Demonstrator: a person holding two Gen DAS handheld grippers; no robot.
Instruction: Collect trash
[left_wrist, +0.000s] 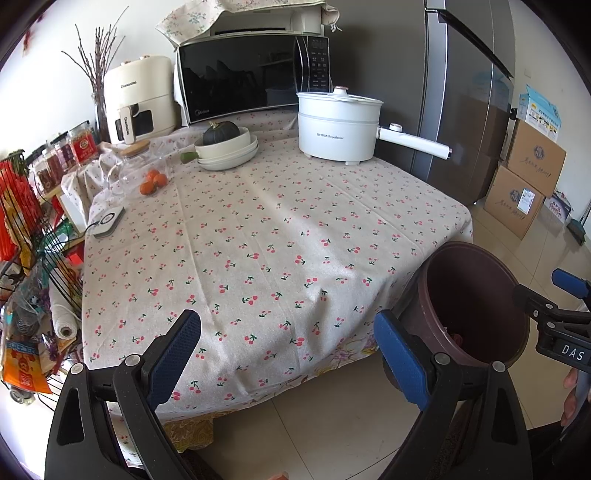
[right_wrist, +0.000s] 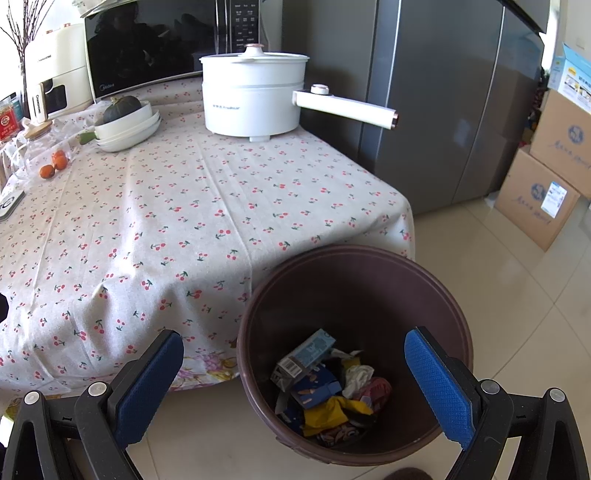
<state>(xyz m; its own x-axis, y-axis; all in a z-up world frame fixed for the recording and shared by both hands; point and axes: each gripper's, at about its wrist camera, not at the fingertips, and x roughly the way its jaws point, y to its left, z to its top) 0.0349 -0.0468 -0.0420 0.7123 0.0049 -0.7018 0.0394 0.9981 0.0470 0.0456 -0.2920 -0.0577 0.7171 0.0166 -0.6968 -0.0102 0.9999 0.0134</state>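
A dark brown trash bin (right_wrist: 354, 354) stands on the floor at the table's near right corner; it also shows in the left wrist view (left_wrist: 476, 302). Inside lie crumpled wrappers, a small grey-blue carton and other trash (right_wrist: 328, 387). My right gripper (right_wrist: 291, 384) is open and empty, held above the bin's near rim. My left gripper (left_wrist: 288, 358) is open and empty above the table's front edge, left of the bin. The right gripper's blue fingertip (left_wrist: 570, 282) shows at the right edge of the left wrist view.
The table with cherry-print cloth (left_wrist: 258, 229) holds a white electric pot (left_wrist: 340, 125), stacked bowls with a squash (left_wrist: 229, 146), tangerines (left_wrist: 153, 181), a microwave (left_wrist: 251, 77) and an air fryer (left_wrist: 138, 98). A grey fridge (right_wrist: 443, 103) and cardboard boxes (right_wrist: 543, 199) stand right. A wire rack (left_wrist: 33, 280) stands left.
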